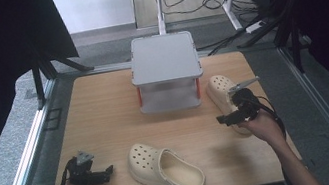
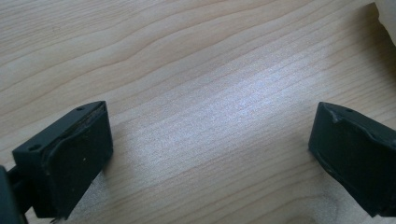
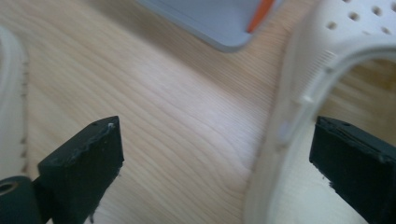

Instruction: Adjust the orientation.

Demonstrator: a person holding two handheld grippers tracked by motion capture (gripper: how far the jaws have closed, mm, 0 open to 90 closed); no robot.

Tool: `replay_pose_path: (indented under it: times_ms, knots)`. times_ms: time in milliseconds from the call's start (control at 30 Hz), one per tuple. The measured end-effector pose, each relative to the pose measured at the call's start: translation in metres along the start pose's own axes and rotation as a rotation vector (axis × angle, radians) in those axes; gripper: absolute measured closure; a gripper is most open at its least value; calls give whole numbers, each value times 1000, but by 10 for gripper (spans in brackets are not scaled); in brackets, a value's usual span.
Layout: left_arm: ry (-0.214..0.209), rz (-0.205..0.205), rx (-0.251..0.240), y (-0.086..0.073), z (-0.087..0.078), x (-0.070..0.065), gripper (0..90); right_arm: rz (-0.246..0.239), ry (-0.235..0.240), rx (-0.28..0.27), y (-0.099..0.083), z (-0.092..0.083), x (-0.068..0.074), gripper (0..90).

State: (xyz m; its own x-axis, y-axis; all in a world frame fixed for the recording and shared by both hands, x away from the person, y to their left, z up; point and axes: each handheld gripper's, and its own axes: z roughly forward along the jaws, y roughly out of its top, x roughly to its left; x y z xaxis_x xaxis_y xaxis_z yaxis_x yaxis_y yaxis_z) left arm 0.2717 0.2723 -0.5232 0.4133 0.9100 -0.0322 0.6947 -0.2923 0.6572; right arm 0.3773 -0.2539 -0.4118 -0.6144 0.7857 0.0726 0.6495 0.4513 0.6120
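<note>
Straddling the side wall of the cream perforated foam clog (image 3: 299, 107) at frame right, the right gripper (image 3: 219, 163) gapes wide; the left gripper (image 2: 210, 149), lower left, gapes wide over bare wooden table (image 2: 187, 70).

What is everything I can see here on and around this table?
Clogs: two, cream; near clog front centre, far clog at right beside the shelf.
Shelf: one, grey with orange posts, back centre.
Table: one, light wood.
Cables: several, dark, on the floor behind.
Left gripper: black, open, over bare wood at front left.
Right gripper: black, open, one jaw inside the far clog, the other outside its wall.
</note>
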Motion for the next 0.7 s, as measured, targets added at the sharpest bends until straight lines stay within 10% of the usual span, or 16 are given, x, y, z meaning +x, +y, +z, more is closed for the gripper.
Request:
replay_pose_path:
  times_ms: [700]
  knots:
    - [0, 0, 0, 0, 0, 0, 0, 143, -89, 40, 15, 36, -56, 264]
